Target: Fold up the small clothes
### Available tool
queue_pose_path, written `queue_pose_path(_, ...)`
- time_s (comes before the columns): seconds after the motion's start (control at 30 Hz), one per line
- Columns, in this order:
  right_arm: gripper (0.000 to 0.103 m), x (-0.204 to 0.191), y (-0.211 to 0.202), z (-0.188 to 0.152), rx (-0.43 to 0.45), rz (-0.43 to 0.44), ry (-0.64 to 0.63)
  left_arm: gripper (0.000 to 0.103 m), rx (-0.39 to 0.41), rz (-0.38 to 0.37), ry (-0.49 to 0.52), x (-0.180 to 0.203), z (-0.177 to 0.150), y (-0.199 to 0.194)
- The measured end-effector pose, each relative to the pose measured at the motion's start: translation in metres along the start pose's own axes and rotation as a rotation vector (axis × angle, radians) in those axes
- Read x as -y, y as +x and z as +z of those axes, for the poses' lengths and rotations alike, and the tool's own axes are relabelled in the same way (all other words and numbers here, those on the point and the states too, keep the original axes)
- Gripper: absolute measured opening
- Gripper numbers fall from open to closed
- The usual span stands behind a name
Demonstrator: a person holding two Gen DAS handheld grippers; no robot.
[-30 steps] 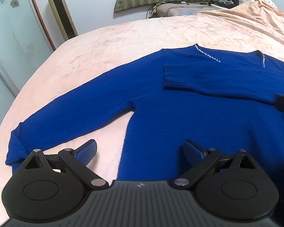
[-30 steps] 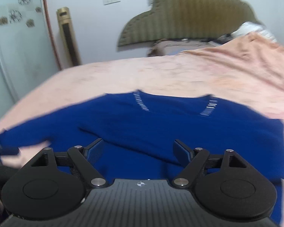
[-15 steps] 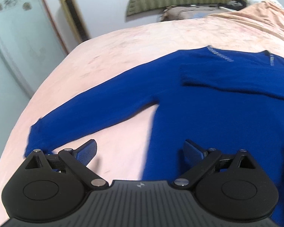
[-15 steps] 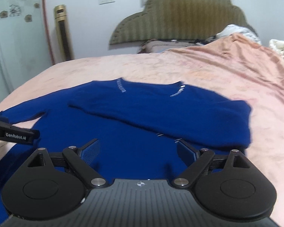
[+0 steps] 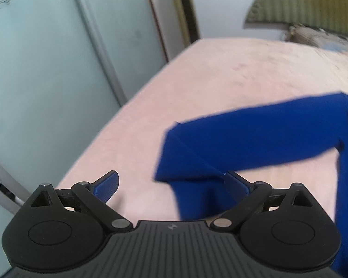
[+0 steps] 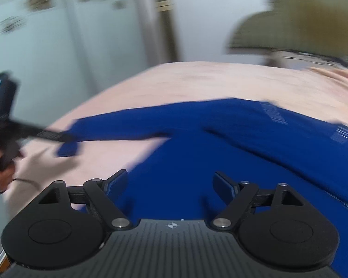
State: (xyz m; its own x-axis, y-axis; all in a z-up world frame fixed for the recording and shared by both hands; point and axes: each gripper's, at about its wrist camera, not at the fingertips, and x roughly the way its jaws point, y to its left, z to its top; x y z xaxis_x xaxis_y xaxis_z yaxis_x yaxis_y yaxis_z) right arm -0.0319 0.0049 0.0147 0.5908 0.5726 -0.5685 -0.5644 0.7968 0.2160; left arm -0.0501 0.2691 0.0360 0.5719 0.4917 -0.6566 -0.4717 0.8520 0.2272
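1. The blue sweater (image 6: 232,153) lies flat on the pink bedspread (image 5: 220,74), 1 sleeve already folded across its chest, the other sleeve (image 5: 255,136) stretched out toward the bed's edge.
2. The step in hand looks like folding that second sleeve.
3. The left gripper (image 5: 171,185) is wide open at the cuff (image 5: 174,159), holding nothing.
4. The right gripper (image 6: 170,184), jaws just narrowed a little, hangs open and empty over the body.
5. Next: the left pinches the cuff and carries it across.
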Motion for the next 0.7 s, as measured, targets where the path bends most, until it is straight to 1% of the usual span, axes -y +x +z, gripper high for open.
queue_pose_path(0.1,0.074,-0.03,0.042,0.02,-0.066,0.135,-0.036,0.098,0.026,0.009,-0.01,-0.013,0.008,0.0)
queue_pose_path(0.17,0.07,-0.051,0.073,0.03,-0.107,0.197,-0.053,0.098,0.041,0.026,-0.01,-0.02,0.011,0.001)
queue_pose_path(0.27,0.067,-0.08,0.117,0.039,-0.147,0.237,-0.094,0.099,0.029,0.043,-0.022,-0.022,0.012,0.01)
queue_pose_path(0.37,0.064,-0.095,0.157,0.041,-0.203,0.276,-0.065,0.099,0.013,0.054,-0.048,-0.031,0.009,0.017)
queue_pose_path(0.4,0.064,-0.099,0.168,0.039,-0.212,0.287,-0.046,0.099,0.009,0.065,-0.06,-0.034,0.007,0.017)
queue_pose_path(0.43,0.064,-0.101,0.174,0.04,-0.19,0.294,-0.034,0.099,0.007,0.074,-0.074,-0.036,0.006,0.017)
queue_pose_path(0.47,0.06,-0.104,0.176,0.038,-0.184,0.305,-0.032,0.099,0.005,0.078,-0.087,-0.039,0.005,0.018)
queue_pose_path(0.53,0.037,-0.107,0.183,0.043,-0.191,0.335,-0.022,0.099,-0.002,0.076,-0.119,-0.043,0.006,0.02)
queue_pose_path(0.57,0.005,-0.108,0.188,0.044,-0.214,0.354,-0.02,0.099,-0.004,0.07,-0.132,-0.043,0.007,0.022)
queue_pose_path(0.6,0.006,-0.109,0.19,0.044,-0.234,0.366,-0.014,0.099,-0.002,0.063,-0.144,-0.043,0.008,0.021)
queue_pose_path(0.67,0.006,-0.11,0.181,0.045,-0.212,0.35,-0.066,0.099,0.009,0.046,-0.161,-0.042,0.011,0.017)
queue_pose_path(0.7,0.006,-0.111,0.174,0.047,-0.191,0.325,-0.106,0.099,0.012,0.031,-0.162,-0.039,0.012,0.016)
